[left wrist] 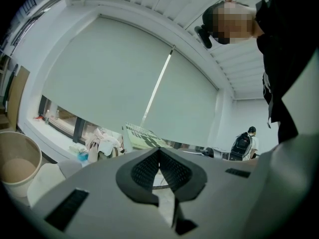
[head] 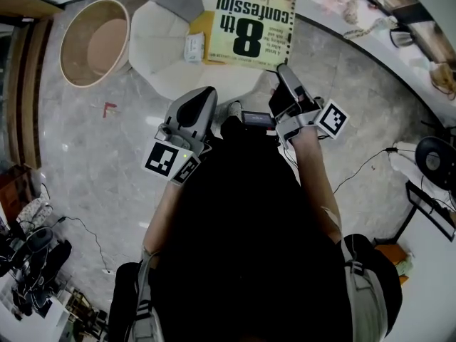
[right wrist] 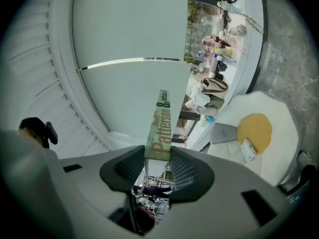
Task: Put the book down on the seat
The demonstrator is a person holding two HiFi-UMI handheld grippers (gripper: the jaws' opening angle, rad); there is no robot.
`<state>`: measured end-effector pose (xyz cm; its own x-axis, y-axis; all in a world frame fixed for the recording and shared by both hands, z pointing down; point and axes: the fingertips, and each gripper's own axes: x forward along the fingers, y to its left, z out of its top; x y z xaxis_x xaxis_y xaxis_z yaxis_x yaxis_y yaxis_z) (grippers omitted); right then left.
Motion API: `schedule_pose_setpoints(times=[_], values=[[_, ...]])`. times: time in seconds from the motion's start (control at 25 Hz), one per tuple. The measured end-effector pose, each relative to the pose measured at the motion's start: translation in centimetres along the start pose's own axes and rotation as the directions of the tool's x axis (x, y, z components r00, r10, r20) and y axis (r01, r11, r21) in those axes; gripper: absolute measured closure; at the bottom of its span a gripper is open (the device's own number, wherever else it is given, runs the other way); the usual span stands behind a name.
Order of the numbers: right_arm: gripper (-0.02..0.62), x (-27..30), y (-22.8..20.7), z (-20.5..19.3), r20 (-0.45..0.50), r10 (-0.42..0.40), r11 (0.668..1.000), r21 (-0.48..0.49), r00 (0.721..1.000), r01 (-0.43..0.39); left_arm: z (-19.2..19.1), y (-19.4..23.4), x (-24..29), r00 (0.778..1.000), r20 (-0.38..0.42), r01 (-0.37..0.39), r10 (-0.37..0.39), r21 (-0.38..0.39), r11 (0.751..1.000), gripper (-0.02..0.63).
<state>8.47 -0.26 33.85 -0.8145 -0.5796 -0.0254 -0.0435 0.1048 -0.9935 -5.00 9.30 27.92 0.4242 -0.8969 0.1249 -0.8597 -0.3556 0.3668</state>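
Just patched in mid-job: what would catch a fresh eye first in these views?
The big pale-green book, cover printed 8th Confession, is clamped at its spine in the right gripper over the white seat at the top of the head view. On that seat lie a yellow cushion and a small packet; a round tan tub stands on the floor to its left. The left gripper is shut and empty.
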Motion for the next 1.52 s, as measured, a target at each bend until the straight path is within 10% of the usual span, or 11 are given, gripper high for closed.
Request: schedule_pose_setpoints(times=[1.52], values=[[0.425,0.1,-2.8,0.3,-0.025,-0.010,1.000,-0.022,1.000,0.010,0.0,3.1,3.6,0.990,-0.106,0.083,-0.090,-0.068,0.994,0.595]])
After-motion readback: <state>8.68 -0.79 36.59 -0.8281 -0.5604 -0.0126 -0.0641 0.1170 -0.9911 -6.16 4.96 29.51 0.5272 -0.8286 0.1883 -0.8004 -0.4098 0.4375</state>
